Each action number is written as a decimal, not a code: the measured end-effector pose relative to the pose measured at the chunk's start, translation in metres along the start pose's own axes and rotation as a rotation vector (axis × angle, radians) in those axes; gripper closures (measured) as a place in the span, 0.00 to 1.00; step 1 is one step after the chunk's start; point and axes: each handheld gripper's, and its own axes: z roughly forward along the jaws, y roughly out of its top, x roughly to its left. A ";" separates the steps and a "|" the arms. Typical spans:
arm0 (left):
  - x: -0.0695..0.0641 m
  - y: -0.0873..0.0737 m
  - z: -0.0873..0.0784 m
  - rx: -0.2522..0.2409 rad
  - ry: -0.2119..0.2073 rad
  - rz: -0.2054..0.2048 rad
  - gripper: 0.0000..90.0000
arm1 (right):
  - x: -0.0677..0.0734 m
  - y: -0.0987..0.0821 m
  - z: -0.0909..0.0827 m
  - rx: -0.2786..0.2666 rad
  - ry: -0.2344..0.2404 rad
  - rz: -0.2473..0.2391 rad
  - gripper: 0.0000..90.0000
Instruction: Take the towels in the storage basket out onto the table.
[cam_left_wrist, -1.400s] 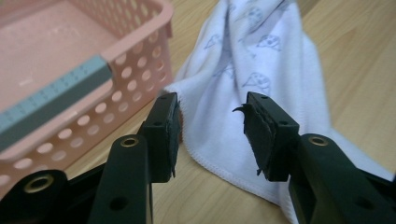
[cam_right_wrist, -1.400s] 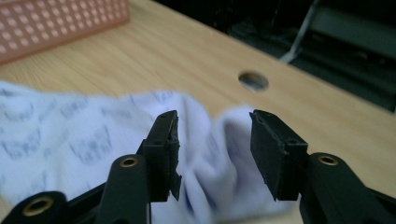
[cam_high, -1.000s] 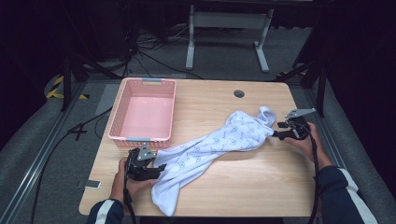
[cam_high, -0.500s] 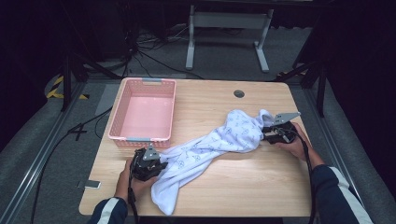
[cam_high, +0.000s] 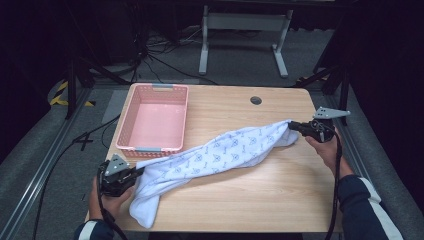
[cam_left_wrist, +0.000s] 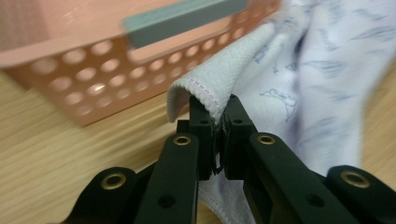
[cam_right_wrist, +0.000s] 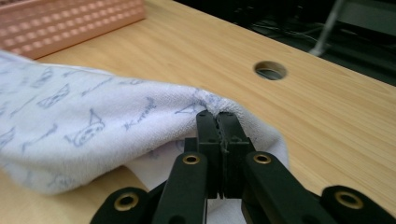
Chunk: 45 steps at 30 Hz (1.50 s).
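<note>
A white towel (cam_high: 220, 152) with small blue prints lies stretched across the wooden table (cam_high: 260, 200), from front left to the right edge. My left gripper (cam_high: 136, 172) is shut on its near-left edge; the left gripper view shows the hem (cam_left_wrist: 205, 95) pinched between the black jaws, close to the pink basket (cam_left_wrist: 79, 74). My right gripper (cam_high: 292, 126) is shut on the far-right end of the towel (cam_right_wrist: 93, 126), the cloth bunching at its closed jaws (cam_right_wrist: 218, 116). A loose flap of towel hangs toward the table's front edge.
A pink perforated basket (cam_high: 155, 120) with grey handles stands at the table's back left. A round cable hole (cam_high: 256, 100) sits near the back edge. Beyond the table are a grey stand's legs (cam_high: 240, 22) and cables on a dark floor.
The right gripper has pulled its end of the towel out to the right, so the bunched cloth is now drawn long and taut. The left gripper has shifted slightly left and down.
</note>
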 end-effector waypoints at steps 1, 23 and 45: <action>0.002 -0.002 0.000 0.012 0.010 -0.003 0.95 | -0.002 0.000 0.003 0.002 -0.018 0.010 0.99; 0.012 -0.015 -0.004 0.048 0.116 -0.002 0.64 | -0.007 -0.002 0.043 0.202 -0.092 -0.011 0.48; -0.097 0.012 0.054 0.226 -0.193 0.313 0.67 | 0.000 -0.026 0.070 0.316 -0.036 -0.160 0.82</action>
